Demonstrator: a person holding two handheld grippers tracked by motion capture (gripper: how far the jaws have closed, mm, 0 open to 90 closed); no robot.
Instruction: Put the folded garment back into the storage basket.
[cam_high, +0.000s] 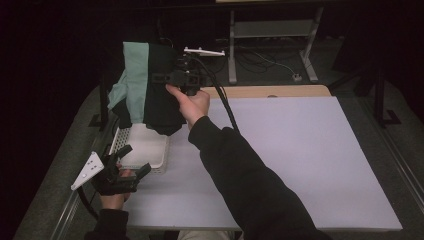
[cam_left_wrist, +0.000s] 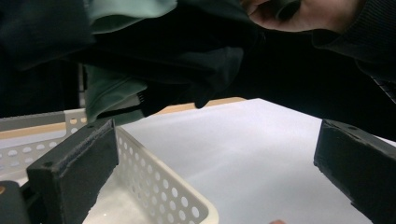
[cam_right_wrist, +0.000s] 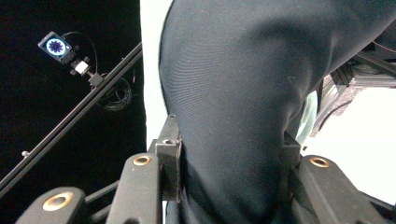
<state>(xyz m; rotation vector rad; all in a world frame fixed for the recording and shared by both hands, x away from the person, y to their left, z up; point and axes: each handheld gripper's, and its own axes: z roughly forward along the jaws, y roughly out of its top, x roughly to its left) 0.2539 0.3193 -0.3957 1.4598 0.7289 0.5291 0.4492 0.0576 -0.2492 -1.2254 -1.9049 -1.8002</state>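
Observation:
A folded dark garment (cam_high: 161, 95) with a mint-green panel (cam_high: 135, 80) hangs in the air above a white perforated basket (cam_high: 142, 147) at the table's left. My right gripper (cam_high: 175, 77) is shut on the dark cloth (cam_right_wrist: 233, 102), which bulges between its jaws in the right gripper view. The garment (cam_left_wrist: 154, 51) hangs over the basket's rim (cam_left_wrist: 159, 172) in the left gripper view. My left gripper (cam_high: 134, 161) rests near the table's front left corner beside the basket. Its jaws stand wide open with nothing between them.
A white mat (cam_high: 290, 155) covers the table, with a strip of wooden tabletop (cam_high: 280, 91) at the far edge. A metal stand (cam_high: 272, 45) and cables sit on the floor behind. A black rail (cam_right_wrist: 74, 116) crosses the right gripper view.

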